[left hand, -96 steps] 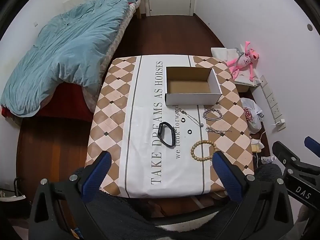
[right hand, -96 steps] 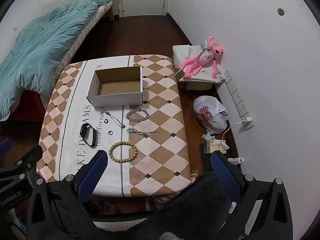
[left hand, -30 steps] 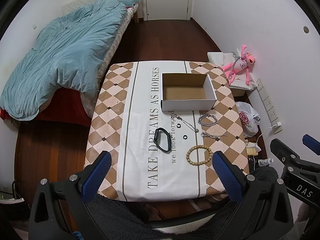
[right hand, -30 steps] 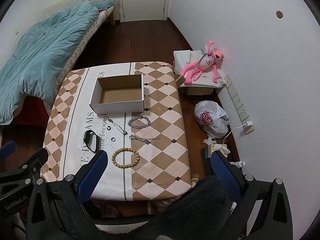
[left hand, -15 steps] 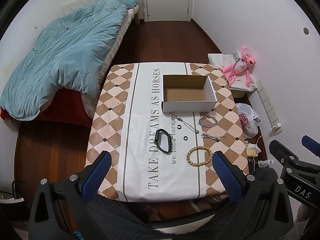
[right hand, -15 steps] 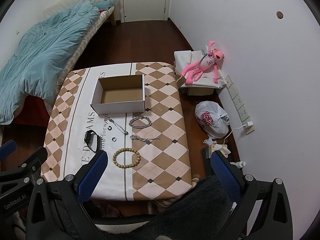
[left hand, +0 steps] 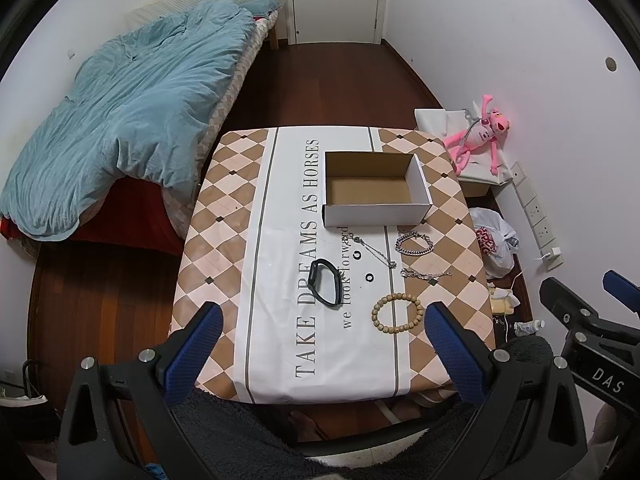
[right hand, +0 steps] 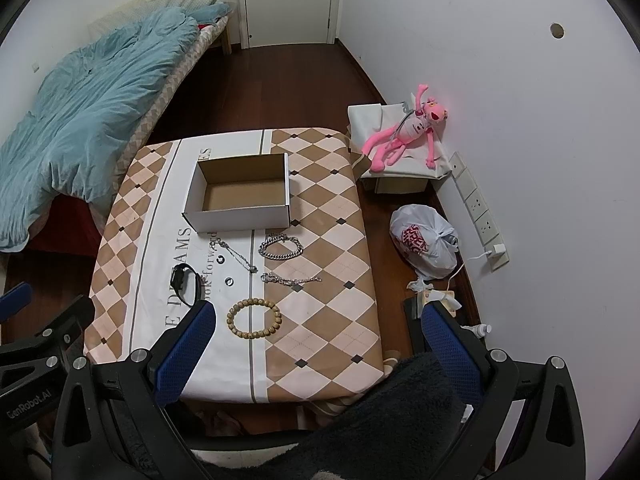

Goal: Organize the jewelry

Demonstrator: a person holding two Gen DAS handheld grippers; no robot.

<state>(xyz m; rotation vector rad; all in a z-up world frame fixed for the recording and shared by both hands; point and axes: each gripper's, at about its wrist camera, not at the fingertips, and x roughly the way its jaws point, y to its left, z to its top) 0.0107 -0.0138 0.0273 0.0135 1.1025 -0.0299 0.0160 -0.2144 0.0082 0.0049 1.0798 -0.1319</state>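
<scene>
Above the table's near edge, both grippers are held high w/ nothing between the fingers: left gripper (left hand: 320, 328) spread wide, right gripper (right hand: 318, 330) likewise released. The table (left hand: 228, 208) is covered by a checkered cloth w/ a white printed strip.

L to R across the near half: a black watch band (left hand: 325, 282) is laid on the lettering, approx. mid-table; two small black rings (left hand: 357, 255) (left hand: 370, 278) are seen just right of it; a thin chain necklace (left hand: 374, 252) runs diagonally from the box's front; a wooden bead bracelet (left hand: 397, 313) sits nearest the front edge; a chunky silver chain bracelet (left hand: 414, 243) and a slim silver bracelet (left hand: 425, 274) are placed toward the right edge.

An open cardboard box (left hand: 376, 188) is set at the far-centre, interior bare, apart from all jewelry.
</scene>
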